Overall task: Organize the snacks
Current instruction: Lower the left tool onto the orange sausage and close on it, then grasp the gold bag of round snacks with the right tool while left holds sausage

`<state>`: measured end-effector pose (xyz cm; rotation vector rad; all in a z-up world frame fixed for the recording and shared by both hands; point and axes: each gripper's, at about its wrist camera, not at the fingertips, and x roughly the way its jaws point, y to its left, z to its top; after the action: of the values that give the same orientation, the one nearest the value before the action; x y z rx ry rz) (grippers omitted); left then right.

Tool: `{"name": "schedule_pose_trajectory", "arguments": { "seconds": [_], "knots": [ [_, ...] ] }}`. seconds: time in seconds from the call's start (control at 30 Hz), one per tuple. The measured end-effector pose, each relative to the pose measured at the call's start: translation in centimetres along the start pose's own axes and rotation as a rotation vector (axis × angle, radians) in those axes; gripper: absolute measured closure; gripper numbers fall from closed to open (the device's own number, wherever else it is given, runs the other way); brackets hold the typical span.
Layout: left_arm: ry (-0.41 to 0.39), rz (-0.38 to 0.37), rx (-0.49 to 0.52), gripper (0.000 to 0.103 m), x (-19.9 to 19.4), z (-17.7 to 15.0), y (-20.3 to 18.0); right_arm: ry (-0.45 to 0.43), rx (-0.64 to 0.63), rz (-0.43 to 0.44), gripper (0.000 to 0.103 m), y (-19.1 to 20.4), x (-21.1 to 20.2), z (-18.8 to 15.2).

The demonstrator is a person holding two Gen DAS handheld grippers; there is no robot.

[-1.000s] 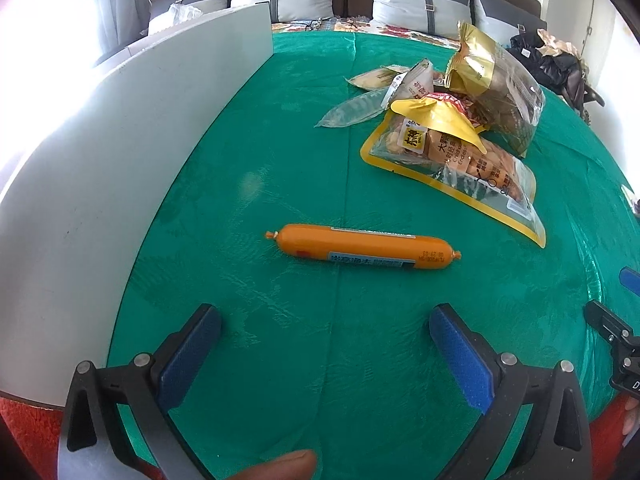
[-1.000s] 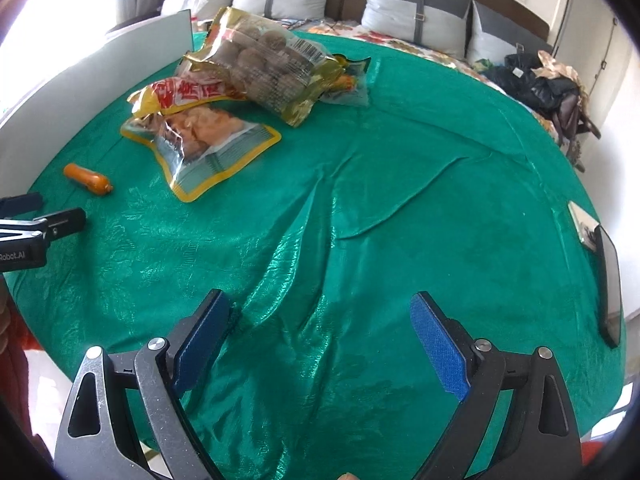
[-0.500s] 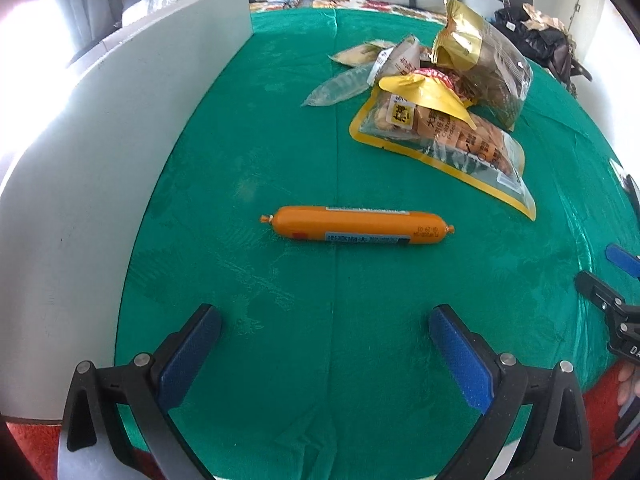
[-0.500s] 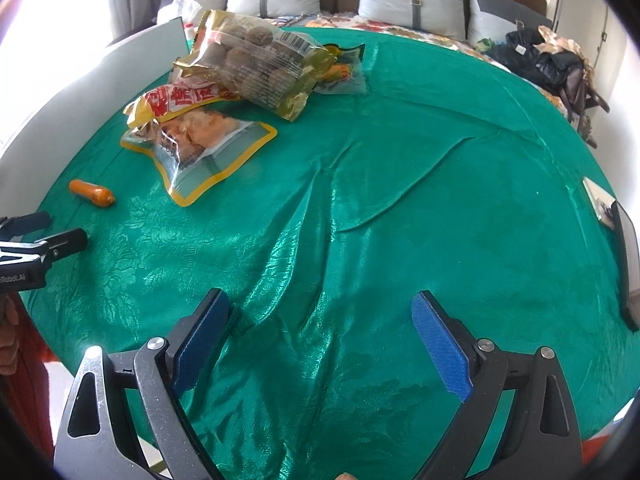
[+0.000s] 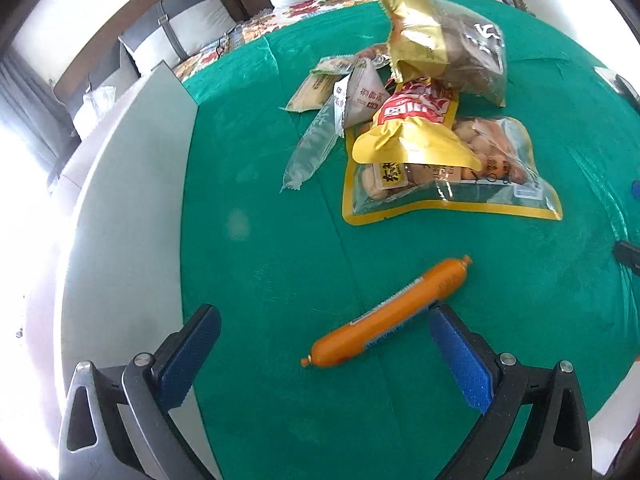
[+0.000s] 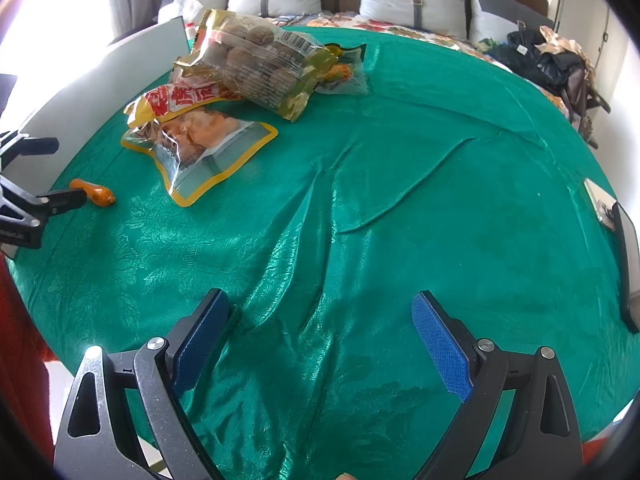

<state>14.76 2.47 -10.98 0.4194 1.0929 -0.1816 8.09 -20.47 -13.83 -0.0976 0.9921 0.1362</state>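
While the left gripper (image 5: 320, 344) hangs low over the green tablecloth (image 5: 500, 280), jaws spread wide, an orange sausage stick (image 5: 390, 314) lies diagonally between its blue pads (image 5: 460, 360), nearer the right one; contact cannot be told. Casing glossy, crimped at both ends, a pale printed label strip along its length. Beyond it sits the snack pile: a yellow-edged clear pouch (image 5: 452, 178), a red-and-yellow bag (image 5: 412, 116), a gold bag of brown balls (image 5: 452, 44). Right gripper (image 6: 320, 340) also wide, empty, over bare wrinkled cloth.
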Motion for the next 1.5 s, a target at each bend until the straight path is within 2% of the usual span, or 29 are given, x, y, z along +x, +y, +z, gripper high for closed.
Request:
{"name": "schedule_pose_trajectory", "arguments": {
  "seconds": [0.03, 0.1, 0.17, 0.27, 0.33, 0.37, 0.43, 0.5, 0.53, 0.57, 0.67, 0.73, 0.77, 0.8, 0.87, 0.93, 0.97, 1.0, 1.07, 1.33, 1.43, 1.5],
  "knots": [
    [0.006, -0.021, -0.021, 0.0, 0.3, 0.2, 0.3, 0.0, 0.0, 0.0, 0.008, 0.0, 0.0, 0.0],
    [-0.019, -0.116, -0.03, 0.0, 0.3, 0.4, 0.6, 0.0, 0.0, 0.0, 0.008, 0.0, 0.0, 0.0],
    [-0.032, -0.185, 0.015, 0.0, 0.1, 0.4, 0.4, 0.0, 0.0, 0.0, 0.008, 0.0, 0.0, 0.0],
    [0.012, -0.237, 0.088, 0.001, 1.0, 0.5, 0.1, 0.001, 0.0, 0.001, 0.008, 0.0, 0.0, 0.0],
    [0.036, -0.296, 0.095, 0.006, 1.2, 0.3, -0.5, 0.003, 0.0, 0.001, 0.008, 0.0, 0.1, 0.0],
    [0.047, -0.334, 0.091, 0.016, 1.2, 0.1, -0.5, 0.004, 0.001, 0.001, 0.008, 0.0, 0.1, 0.1],
    [0.036, -0.337, 0.079, 0.032, 0.7, -0.1, -0.5, 0.004, 0.0, 0.001, 0.008, 0.0, 0.2, 0.1],
    [0.034, -0.341, 0.046, 0.062, 0.1, -0.4, -0.3, 0.004, -0.001, 0.001, 0.008, 0.1, 0.2, 0.1],
    [0.042, -0.346, 0.019, 0.07, -0.2, -0.5, -0.2, 0.004, 0.0, 0.001, 0.008, 0.1, 0.2, 0.0],
    [0.053, -0.352, -0.013, 0.083, -0.3, -0.6, 0.1, 0.004, 0.0, 0.001, 0.008, 0.1, 0.2, 0.0],
    [0.064, -0.346, -0.078, 0.084, -0.7, -0.8, 0.2, 0.004, 0.0, 0.0, 0.008, 0.1, 0.2, 0.0],
    [0.05, -0.301, -0.078, 0.083, -0.4, -0.6, -0.3, 0.004, 0.0, 0.0, 0.008, 0.1, 0.2, 0.0],
    [0.038, -0.272, -0.066, 0.076, -0.5, -0.6, -0.8, 0.004, 0.0, 0.0, 0.008, 0.1, 0.2, 0.0],
    [0.03, -0.246, -0.05, 0.057, -0.5, -0.6, -1.2, 0.004, 0.0, 0.0, 0.008, 0.1, 0.2, 0.0],
    [0.007, -0.181, -0.035, 0.039, -0.6, -0.6, -2.0, 0.004, 0.0, 0.0, 0.008, 0.1, 0.2, 0.0],
    [-0.017, -0.173, -0.045, 0.041, -0.7, -0.7, -2.3, 0.004, 0.0, 0.0, 0.008, 0.0, 0.1, 0.0],
    [-0.023, -0.195, -0.073, 0.056, -0.7, -0.8, -2.2, 0.004, 0.0, 0.001, 0.008, 0.1, 0.2, 0.0],
    [-0.027, -0.226, -0.106, 0.076, -0.8, -1.0, -1.9, 0.004, 0.0, 0.0, 0.008, 0.0, 0.1, 0.0],
    [-0.036, -0.204, -0.152, 0.087, -1.0, -1.3, -1.4, 0.001, 0.0, 0.001, 0.008, 0.1, 0.1, 0.0],
    [-0.082, -0.197, -0.319, 0.087, -1.4, -4.2, 0.7, 0.018, -0.015, 0.032, 0.009, -0.1, -0.3, 0.1],
    [-0.091, -0.209, -0.331, 0.087, -1.2, -4.6, 1.0, -0.044, -0.029, 0.078, 0.009, 0.4, -1.2, 1.4],
    [-0.099, -0.212, -0.338, 0.087, -1.0, -4.4, 1.1, -0.111, -0.118, 0.042, 0.009, 1.3, -1.7, 3.8]
  ]
}}
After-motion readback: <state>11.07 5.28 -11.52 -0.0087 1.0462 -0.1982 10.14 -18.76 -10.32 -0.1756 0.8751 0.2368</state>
